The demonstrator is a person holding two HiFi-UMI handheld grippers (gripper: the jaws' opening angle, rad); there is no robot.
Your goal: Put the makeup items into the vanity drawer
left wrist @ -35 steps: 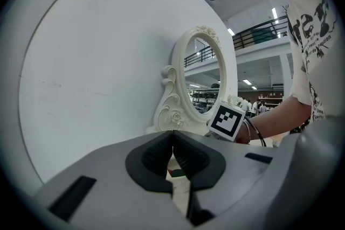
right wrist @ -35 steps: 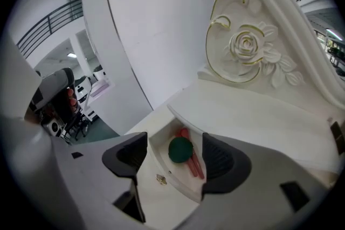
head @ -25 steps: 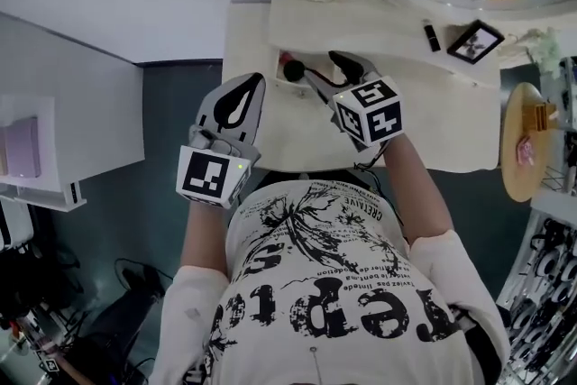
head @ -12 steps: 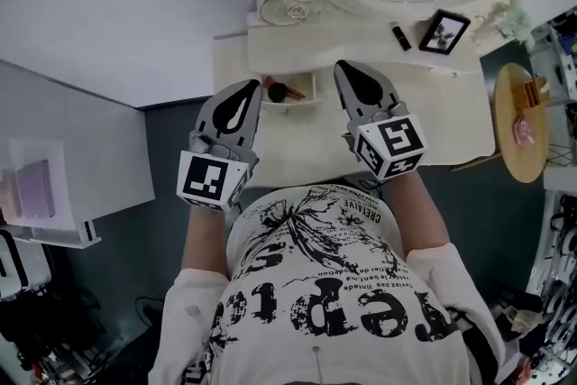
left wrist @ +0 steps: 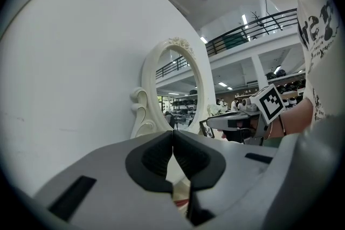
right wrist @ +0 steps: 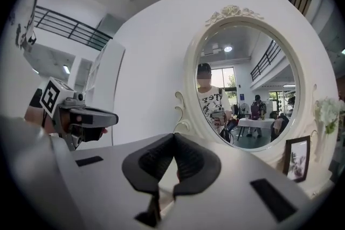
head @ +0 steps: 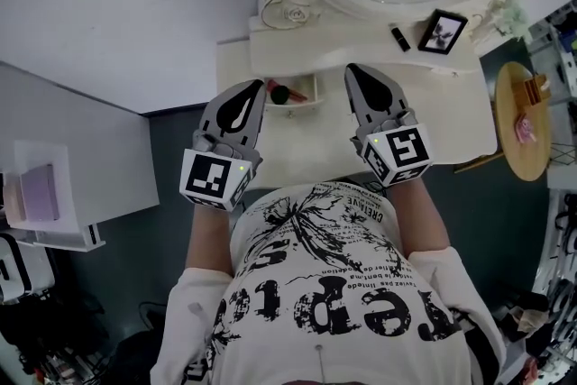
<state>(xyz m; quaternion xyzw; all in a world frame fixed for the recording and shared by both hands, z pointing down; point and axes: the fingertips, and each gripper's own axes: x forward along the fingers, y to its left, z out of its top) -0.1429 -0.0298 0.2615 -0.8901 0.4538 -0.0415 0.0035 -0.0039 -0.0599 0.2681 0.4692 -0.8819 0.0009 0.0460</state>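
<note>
So both grippers are clenched shut with nothing in them. The left gripper point(head: 256, 88) and right gripper point(head: 353, 70) hover on either side of the open drawer point(head: 312, 91), jaws pressed together in their own views too. The drawer holds a brush-looking item with a red and dark end point(head: 288, 92).

What's not in yet: a small dark tube, lipstick I think point(head: 400, 37), lying on the surface point(head: 451, 104) up near the mirror base, just beside a little picture frame point(head: 442, 31).

My worry is that tube. It's thin and round, so a sloppy pinch could send it rolling off toward the edge. It's also close to the frame, so coming in wide with the right gripper could tip the frame over. The drawer also sticks out between the two grippers, so a careless swing could bump it.
</note>
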